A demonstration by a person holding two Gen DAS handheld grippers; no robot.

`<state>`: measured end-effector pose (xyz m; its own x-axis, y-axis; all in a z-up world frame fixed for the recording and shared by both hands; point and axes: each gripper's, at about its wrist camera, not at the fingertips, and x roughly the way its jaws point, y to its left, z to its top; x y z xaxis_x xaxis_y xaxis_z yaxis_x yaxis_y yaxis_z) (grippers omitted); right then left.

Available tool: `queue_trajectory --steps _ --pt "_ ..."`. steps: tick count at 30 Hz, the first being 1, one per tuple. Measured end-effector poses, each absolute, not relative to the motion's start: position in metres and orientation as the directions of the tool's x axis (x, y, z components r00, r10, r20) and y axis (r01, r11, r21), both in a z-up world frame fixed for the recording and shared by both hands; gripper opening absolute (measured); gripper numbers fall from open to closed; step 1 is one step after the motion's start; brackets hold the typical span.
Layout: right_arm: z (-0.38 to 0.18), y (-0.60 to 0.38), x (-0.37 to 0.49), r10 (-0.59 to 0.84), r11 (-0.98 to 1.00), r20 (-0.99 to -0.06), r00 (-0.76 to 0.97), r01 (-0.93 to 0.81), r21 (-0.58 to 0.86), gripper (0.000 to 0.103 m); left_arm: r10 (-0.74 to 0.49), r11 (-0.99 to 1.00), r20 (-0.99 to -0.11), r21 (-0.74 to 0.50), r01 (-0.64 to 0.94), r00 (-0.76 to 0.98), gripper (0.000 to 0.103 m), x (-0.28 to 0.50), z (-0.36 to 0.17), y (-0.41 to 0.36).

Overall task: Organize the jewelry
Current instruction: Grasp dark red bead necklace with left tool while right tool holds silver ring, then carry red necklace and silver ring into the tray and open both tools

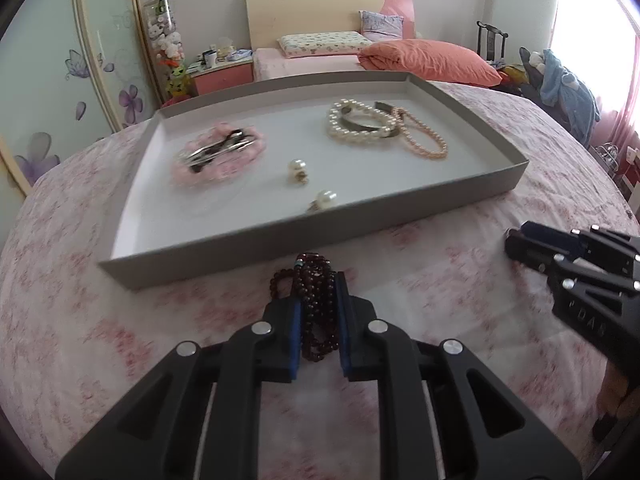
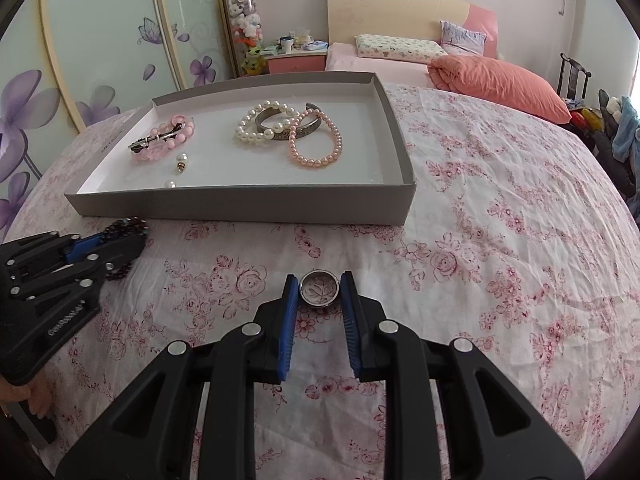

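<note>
My left gripper (image 1: 318, 292) is shut on a dark red bead bracelet (image 1: 316, 312), just in front of the grey tray (image 1: 280, 244); it also shows in the right wrist view (image 2: 116, 240). My right gripper (image 2: 319, 282) is shut on a round silver ring-shaped piece (image 2: 319, 288) over the floral cloth; it shows at the right edge of the left wrist view (image 1: 516, 244). The tray (image 2: 240, 208) holds a white pearl bracelet (image 2: 260, 120), a silver bangle (image 2: 280, 130), a pink pearl bracelet (image 2: 316, 140), a pink bracelet with a hair clip (image 2: 160, 140) and two pearl earrings (image 2: 182, 159).
The tray lies on a table covered with a pink floral cloth (image 2: 480, 240). Behind it are a bed with an orange quilt (image 2: 500, 80), a nightstand (image 2: 296, 58) and a wardrobe with flower decals (image 2: 100, 40). A chair with clothes (image 2: 616, 128) stands at the right.
</note>
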<state>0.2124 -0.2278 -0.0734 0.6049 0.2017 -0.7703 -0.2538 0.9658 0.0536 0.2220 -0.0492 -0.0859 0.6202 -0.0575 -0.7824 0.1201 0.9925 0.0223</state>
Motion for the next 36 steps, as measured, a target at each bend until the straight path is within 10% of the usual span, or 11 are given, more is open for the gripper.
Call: queue_trajectory --steps 36 --pt "-0.073 -0.203 0.211 0.242 0.946 -0.771 0.589 -0.319 0.053 0.023 0.038 0.999 -0.781 0.033 -0.020 0.624 0.016 0.195 -0.085 0.011"
